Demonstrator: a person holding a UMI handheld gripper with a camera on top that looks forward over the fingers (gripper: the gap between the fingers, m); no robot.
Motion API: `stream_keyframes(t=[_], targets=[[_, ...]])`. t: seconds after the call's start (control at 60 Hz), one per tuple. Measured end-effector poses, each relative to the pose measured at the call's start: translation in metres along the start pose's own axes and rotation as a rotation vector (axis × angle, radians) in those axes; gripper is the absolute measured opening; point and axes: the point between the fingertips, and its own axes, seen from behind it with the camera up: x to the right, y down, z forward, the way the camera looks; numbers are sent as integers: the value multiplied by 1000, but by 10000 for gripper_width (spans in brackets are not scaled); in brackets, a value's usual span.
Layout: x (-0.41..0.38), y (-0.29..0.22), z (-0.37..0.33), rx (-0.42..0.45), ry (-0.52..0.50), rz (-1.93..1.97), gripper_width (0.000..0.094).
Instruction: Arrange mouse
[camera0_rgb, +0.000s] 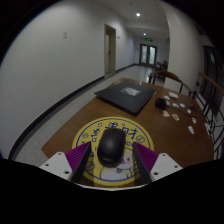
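In the gripper view, low between the two fingers, a black mouse (110, 148) is sitting on a round yellow mat (110, 152) with a dark ring and red lettering. The gripper (110, 160) is reaching forward over the near part of this mat, its purple pads (80, 156) flanking the mouse on both sides. Whether the pads are actually pressing on the mouse or only standing just beside it, I cannot tell; the fingers are looking close to its flanks but the contact line is not showing.

The mat is lying on a brown wooden table (150, 120). Beyond the mouse, a flat black mouse pad (125, 95) is resting well apart, and a few small white pieces (180, 108) are scattered off to the side of it. A corridor with doors is running away behind.

To my judgement, the step is taking hold of the mouse. Doing it well is calling for the fingers to be squeezing evenly on its two side walls, centred along the body, so it is not twisting or slipping out forward when lifted toward the black mouse pad.
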Motion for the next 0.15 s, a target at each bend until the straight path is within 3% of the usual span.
stream_keyframes(t=[0.15], targets=[[17,13,-64,97,-62,39,845]])
